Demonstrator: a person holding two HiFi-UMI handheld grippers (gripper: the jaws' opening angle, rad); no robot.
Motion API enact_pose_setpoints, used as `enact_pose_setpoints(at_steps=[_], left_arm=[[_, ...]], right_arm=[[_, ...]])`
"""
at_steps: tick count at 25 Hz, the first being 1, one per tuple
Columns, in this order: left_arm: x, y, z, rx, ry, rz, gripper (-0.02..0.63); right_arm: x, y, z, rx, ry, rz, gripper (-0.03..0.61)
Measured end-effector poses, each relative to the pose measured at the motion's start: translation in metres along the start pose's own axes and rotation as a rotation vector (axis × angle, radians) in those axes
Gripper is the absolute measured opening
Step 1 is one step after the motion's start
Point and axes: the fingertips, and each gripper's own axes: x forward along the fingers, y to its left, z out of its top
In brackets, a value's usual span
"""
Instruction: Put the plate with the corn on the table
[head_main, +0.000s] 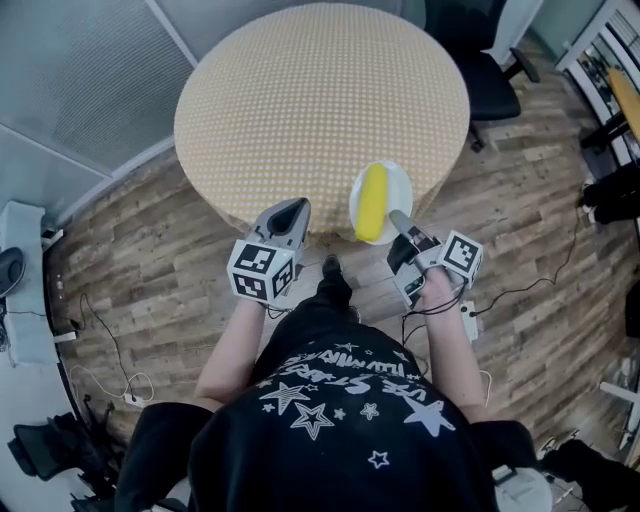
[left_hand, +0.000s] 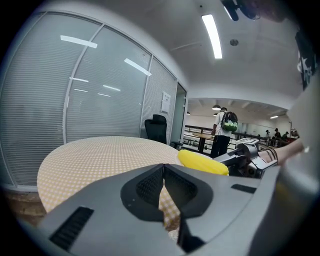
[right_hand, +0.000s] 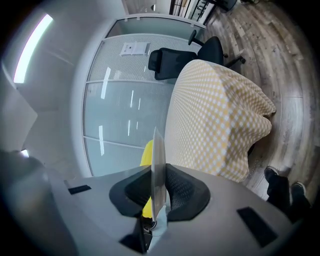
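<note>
Counter (head_main: 320, 100): round, checked cloth, nothing set on it yet.
Plate (head_main: 398, 188): held at the counter's near edge, apparently not yet resting on it; carrying inward, lowering and release remain.
Corn (head_main: 372, 203): lies lengthwise on the plate.
Right gripper (head_main: 398, 218): reaches forward, jaws clamped on the plate's near rim.
Left gripper (head_main: 292, 208): level beside it, jaws closed on nothing.

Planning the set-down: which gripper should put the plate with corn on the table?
Right. The right gripper is clamped on the rim of the plate holding the corn, by the near edge of the table. The left gripper is shut, empty.
</note>
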Motion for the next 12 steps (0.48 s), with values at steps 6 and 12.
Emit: enact_pose_setpoints(at_steps=[6, 12], left_arm=[[0.063, 0.024, 0.019, 0.008, 0.008, -0.051, 0.009], [0.094, 0.045, 0.037, 0.015, -0.022, -0.072, 0.009]], right_arm=[[0.027, 0.008, 0.046, -0.008, -0.027, -0.004, 0.054], [0.056, 0.017, 0.076, -0.021, -0.057, 0.014, 0.055]])
